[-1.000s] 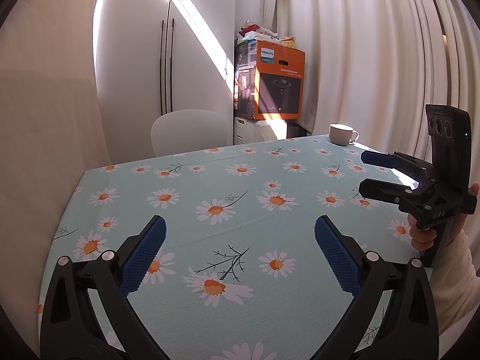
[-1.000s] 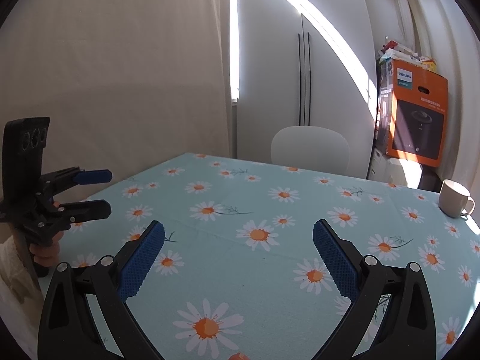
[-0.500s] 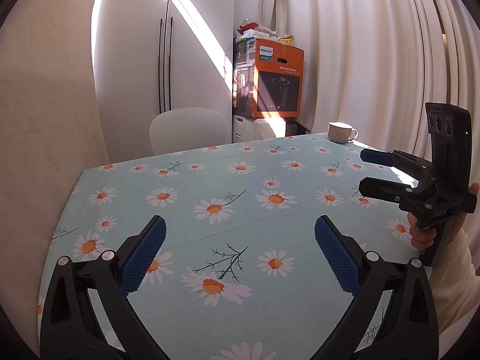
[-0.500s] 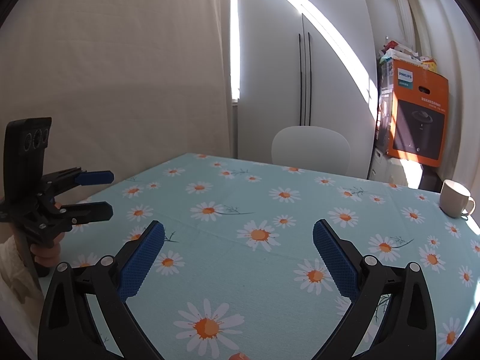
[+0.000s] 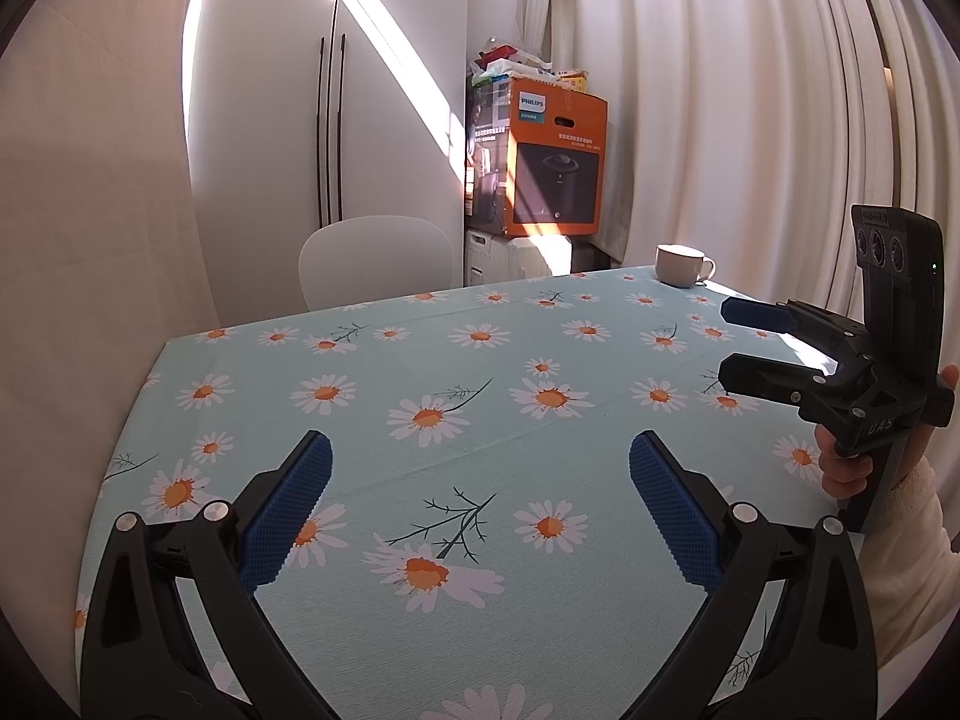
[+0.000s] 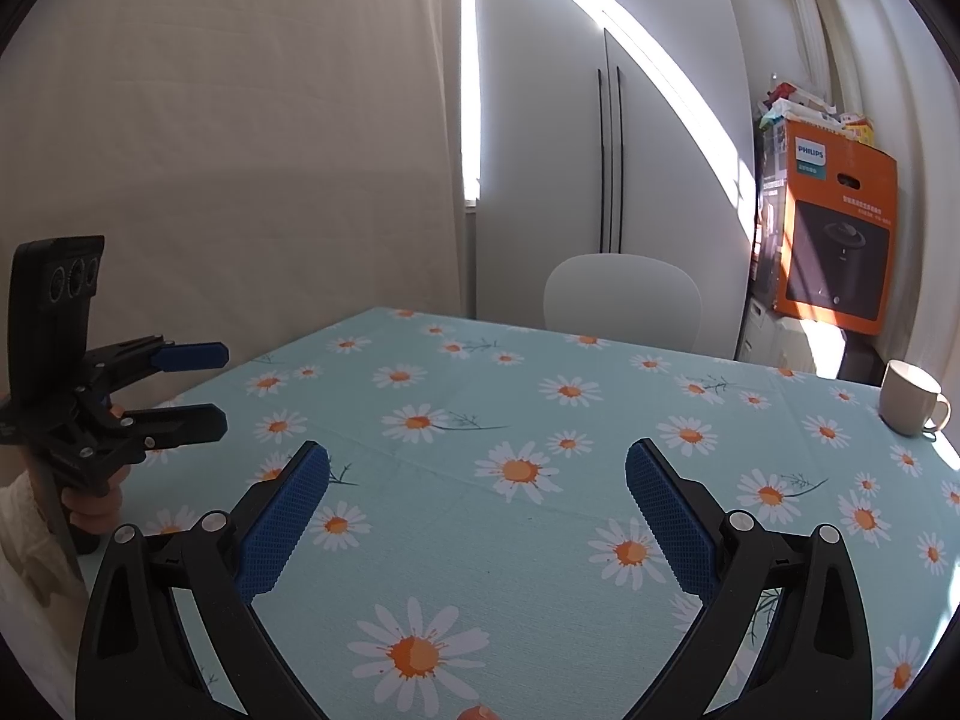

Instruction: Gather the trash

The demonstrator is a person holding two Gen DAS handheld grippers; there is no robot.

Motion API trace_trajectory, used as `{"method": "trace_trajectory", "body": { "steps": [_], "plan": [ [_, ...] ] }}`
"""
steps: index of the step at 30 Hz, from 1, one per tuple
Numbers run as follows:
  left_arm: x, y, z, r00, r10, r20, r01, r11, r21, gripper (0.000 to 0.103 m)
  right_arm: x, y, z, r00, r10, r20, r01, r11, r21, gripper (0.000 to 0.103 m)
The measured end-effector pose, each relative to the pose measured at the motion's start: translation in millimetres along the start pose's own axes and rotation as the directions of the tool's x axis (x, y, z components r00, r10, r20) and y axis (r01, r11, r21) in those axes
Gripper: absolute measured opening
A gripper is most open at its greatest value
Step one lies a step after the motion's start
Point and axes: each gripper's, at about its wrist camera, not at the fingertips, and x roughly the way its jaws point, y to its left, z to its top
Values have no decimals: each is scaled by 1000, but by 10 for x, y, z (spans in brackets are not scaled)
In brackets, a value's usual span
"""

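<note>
No trash shows in either view. My left gripper (image 5: 477,468) is open above the near part of a table with a light blue daisy cloth (image 5: 480,372), nothing between its blue pads. My right gripper (image 6: 477,468) is open too, over the same cloth (image 6: 540,420). In the left wrist view the right gripper (image 5: 729,342) appears at the right edge, held by a hand in a cream sleeve, jaws apart. The right wrist view has the left gripper (image 6: 219,387) at its left edge, also held by a hand, jaws apart.
A white mug (image 5: 681,264) stands at the table's far right corner, seen also as a mug (image 6: 912,399) from the right wrist. A white chair (image 5: 375,258) sits behind the far edge. An orange carton (image 5: 555,156) is stacked by the curtains; tall white cupboards stand behind.
Both grippers have barely moved; the views shifted only slightly. Both stayed open throughout.
</note>
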Motion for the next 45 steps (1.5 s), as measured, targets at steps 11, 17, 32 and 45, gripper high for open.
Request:
{"method": "trace_trajectory", "body": {
  "steps": [11,17,32,45],
  "plan": [
    [2,2,1,1000,-1,-1,1,1000,0,97,1,1,0,1000,0,0,0,1000,0,95],
    [1,2,-1,1000,0,-1,0,1000,0,97,-6,6,-3,1000,1,2,-1,1000,0,95],
    [2,6,-2,1000,-1,0,1,1000,0,97,-3,11,0,1000,2,0,-2,1000,0,95],
    [34,-2,21,1000,-14,-18,14,1000,3,97,21,53,17,1000,22,-10,-22,1000,-8,95]
  ]
}}
